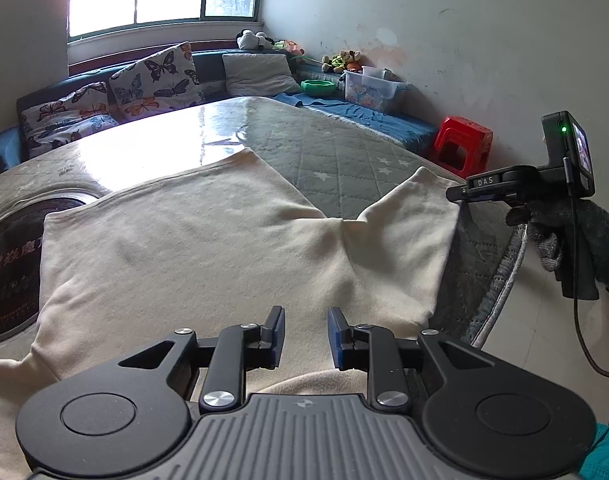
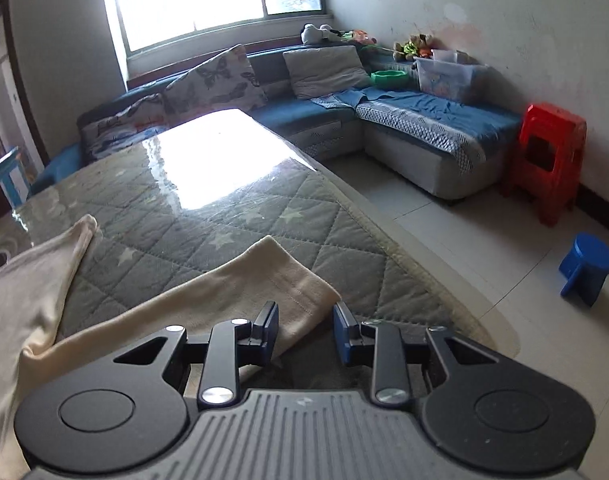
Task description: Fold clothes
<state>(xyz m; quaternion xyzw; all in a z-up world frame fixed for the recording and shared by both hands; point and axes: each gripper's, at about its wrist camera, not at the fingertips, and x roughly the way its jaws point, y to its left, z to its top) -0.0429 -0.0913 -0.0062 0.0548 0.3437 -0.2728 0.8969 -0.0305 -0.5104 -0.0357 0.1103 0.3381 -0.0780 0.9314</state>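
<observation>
A cream garment point(image 1: 208, 240) lies spread flat on the quilted table cover point(image 1: 336, 160), one sleeve point(image 1: 412, 220) pointing to the far right. My left gripper point(image 1: 305, 330) is open and empty, hovering over the garment's near part. In the left wrist view the right gripper point(image 1: 454, 194) sits at the sleeve's end, held by a gloved hand; its jaws are hidden there. In the right wrist view my right gripper point(image 2: 305, 330) is open, with the cream sleeve cuff point(image 2: 288, 280) lying between and just ahead of its fingers, near the table's right edge.
The table point(image 2: 208, 152) has a glossy top with window glare. A dark round inset point(image 1: 12, 256) is at its left. A blue sofa point(image 2: 424, 120) with cushions runs behind. Red stools point(image 2: 544, 160) and a blue stool point(image 2: 584, 268) stand on the floor to the right.
</observation>
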